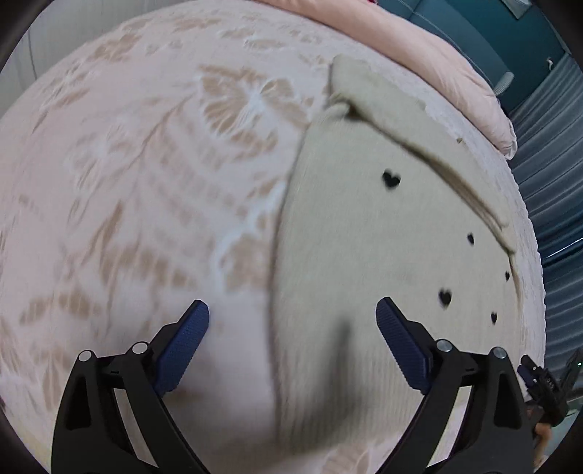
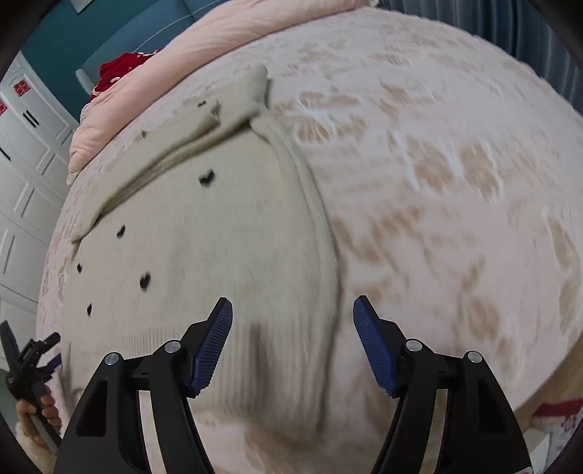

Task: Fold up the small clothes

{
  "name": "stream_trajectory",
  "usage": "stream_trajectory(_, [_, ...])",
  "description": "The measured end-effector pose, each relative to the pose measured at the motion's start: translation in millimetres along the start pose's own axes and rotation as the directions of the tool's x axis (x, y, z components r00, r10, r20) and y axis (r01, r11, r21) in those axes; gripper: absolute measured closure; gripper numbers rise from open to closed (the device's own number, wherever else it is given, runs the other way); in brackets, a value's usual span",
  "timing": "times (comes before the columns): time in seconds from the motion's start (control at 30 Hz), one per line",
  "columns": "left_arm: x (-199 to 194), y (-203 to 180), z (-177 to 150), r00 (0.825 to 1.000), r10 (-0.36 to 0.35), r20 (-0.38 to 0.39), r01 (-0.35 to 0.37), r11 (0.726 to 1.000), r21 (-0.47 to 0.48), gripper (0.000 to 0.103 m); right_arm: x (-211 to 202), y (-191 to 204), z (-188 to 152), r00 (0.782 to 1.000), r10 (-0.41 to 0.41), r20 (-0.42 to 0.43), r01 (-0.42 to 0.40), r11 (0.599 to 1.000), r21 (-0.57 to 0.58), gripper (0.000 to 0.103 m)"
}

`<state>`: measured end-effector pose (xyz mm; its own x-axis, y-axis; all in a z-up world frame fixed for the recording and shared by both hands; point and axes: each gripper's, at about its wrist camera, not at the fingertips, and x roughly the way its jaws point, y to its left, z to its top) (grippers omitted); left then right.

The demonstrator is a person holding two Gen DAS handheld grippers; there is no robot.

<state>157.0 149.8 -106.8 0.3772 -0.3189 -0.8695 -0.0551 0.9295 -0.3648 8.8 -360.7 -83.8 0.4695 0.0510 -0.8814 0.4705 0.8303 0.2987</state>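
1. Left hand-held gripper with blue ribbed pads (image 1: 291, 317): jaws spread wide, nothing between them; it straddles the left edge of the beige ribbed knit sweater with small black hearts (image 1: 364, 255).
2. Right hand-held gripper with blue ribbed pads (image 2: 292, 313): jaws also wide, empty, straddling the sweater's (image 2: 218, 237) right edge.
3. Open bedspread lies outside both garment edges.
4. Sweater lies flat, long axis running away from both cameras; one sleeve (image 2: 175, 146) is folded across the far end.
5. Surface: pale pink bedspread with tan leaf pattern (image 1: 127, 182); pink duvet (image 2: 218, 40) bunched beyond it; red cloth (image 2: 120, 69) there too.
6. Room: teal wall (image 2: 73, 32), white panelled doors (image 2: 25, 146), grey curtains (image 1: 546, 182).
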Motion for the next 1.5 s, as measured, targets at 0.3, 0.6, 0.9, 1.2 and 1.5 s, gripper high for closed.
stream_trajectory(0.3, [1, -34, -33, 0.994, -0.105, 0.023, 0.106, 0.993, -0.042, 0.013, 13, 18, -34, 0.983, 0.186, 0.009, -0.186, 0.979, 0.079, 0.026])
stream_trajectory(0.6, [-49, -38, -15, 0.988, -0.144, 0.054, 0.148, 0.984, -0.095, 0.094, -30, 39, -9, 0.921, 0.372, 0.119, -0.385, 0.915, 0.12, 0.092])
stream_trajectory(0.9, [-156, -24, -93, 0.983, -0.184, 0.024, 0.183, 0.983, 0.027, 0.097, -129, 45, -74, 0.949, 0.315, -0.006, -0.308, 0.924, -0.227, 0.093])
stream_trajectory(1.2, [-237, -1, -187, 0.959, -0.247, -0.139, 0.257, 0.965, 0.053, 0.097, -193, 8, -181, 0.91, 0.28, -0.305, -0.383, 0.85, -0.362, 0.093])
stream_trajectory(1.5, [-176, -59, -39, 0.968, -0.233, 0.09, 0.217, 0.963, 0.157, 0.091, -157, 26, -14, 0.922, 0.293, 0.251, -0.246, 0.948, -0.202, 0.064])
